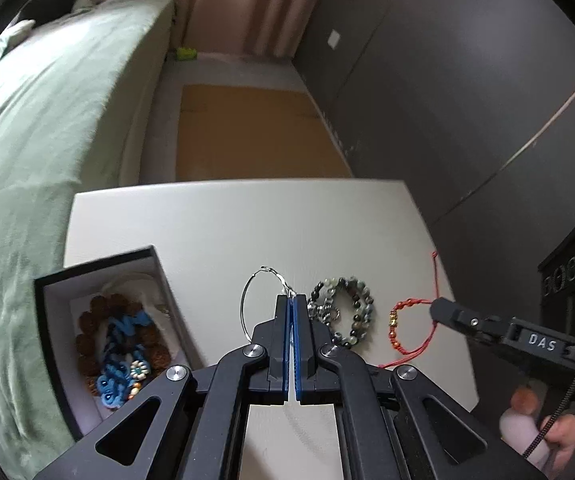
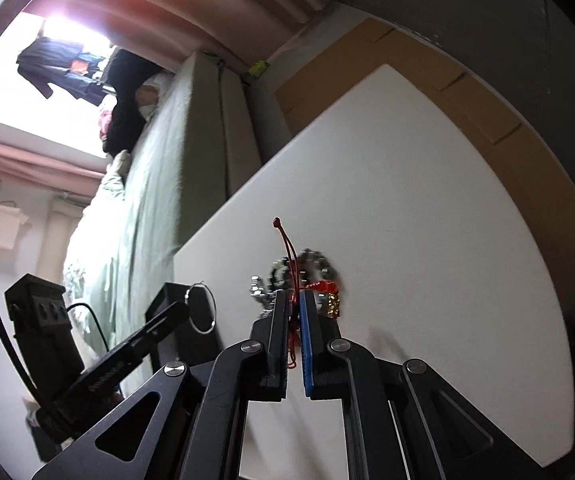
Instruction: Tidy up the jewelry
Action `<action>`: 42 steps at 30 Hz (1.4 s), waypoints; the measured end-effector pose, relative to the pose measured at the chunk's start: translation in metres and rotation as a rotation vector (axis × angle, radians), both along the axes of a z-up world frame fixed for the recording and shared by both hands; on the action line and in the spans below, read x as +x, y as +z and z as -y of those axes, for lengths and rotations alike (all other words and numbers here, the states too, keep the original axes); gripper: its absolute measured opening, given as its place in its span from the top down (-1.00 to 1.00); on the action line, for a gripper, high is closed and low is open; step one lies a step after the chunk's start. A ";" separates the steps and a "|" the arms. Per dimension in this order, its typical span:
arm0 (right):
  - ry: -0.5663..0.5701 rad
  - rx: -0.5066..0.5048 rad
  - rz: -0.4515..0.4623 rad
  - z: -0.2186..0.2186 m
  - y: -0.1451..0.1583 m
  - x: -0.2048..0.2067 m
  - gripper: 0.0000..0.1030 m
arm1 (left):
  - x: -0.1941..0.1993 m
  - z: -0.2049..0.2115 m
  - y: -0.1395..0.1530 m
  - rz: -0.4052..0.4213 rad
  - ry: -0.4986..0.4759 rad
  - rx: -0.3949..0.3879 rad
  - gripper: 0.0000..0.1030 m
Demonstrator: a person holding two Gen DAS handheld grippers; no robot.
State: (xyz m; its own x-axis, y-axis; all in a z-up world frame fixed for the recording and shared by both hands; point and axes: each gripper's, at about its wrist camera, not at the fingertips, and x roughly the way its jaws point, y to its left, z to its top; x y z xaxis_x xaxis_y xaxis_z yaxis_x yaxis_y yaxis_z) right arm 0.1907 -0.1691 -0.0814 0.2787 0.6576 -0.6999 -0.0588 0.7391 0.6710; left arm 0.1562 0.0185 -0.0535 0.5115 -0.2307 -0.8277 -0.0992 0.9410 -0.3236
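My left gripper (image 1: 291, 300) is clamped on the thin hoop (image 1: 247, 304), which hangs from its tips above the table (image 1: 227, 220) near the near edge. My right gripper (image 2: 295, 300) is pinched on the red cord bracelet (image 1: 407, 328); its loop lies by the table's right edge, with a cord end trailing toward the far right corner. The bead bracelet (image 1: 343, 312) rests between hoop and cord, close to both. The box (image 1: 47, 320) sits at the near left corner, already holding brown beads and blue pieces. The whole far half of the table is bare, so I have room there. Only the left view shows inside the box; the right view shows its dark side alone, and the cord (image 2: 287, 248) standing up past the tips.
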 end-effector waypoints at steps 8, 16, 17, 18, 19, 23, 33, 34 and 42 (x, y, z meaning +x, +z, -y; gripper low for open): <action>0.033 0.056 0.037 -0.020 0.008 0.001 0.86 | -0.026 -0.024 0.016 0.094 0.111 -0.082 0.99; 0.046 0.096 0.102 -0.039 0.018 -0.004 0.86 | -0.056 -0.068 0.023 0.194 0.174 -0.176 0.99; 0.049 0.106 0.110 -0.043 0.019 -0.006 0.86 | -0.058 -0.075 0.021 0.197 0.186 -0.187 0.99; 0.051 0.115 0.116 -0.046 0.020 -0.008 0.86 | -0.059 -0.081 0.019 0.193 0.197 -0.196 0.99; 0.053 0.121 0.122 -0.048 0.019 -0.011 0.86 | -0.059 -0.088 0.016 0.185 0.208 -0.215 0.99; 0.080 0.130 0.157 -0.066 0.023 -0.017 0.86 | -0.060 -0.104 0.007 0.162 0.231 -0.271 0.99; 0.163 0.181 0.246 -0.115 0.040 -0.036 0.86 | -0.077 -0.138 0.010 0.149 0.326 -0.283 -0.47; 0.174 0.186 0.251 -0.121 0.041 -0.039 0.86 | -0.081 -0.144 0.013 0.171 0.341 -0.285 -0.49; 0.243 0.166 0.262 -0.162 0.039 -0.045 0.86 | -0.098 -0.169 0.017 0.196 0.393 -0.282 -0.49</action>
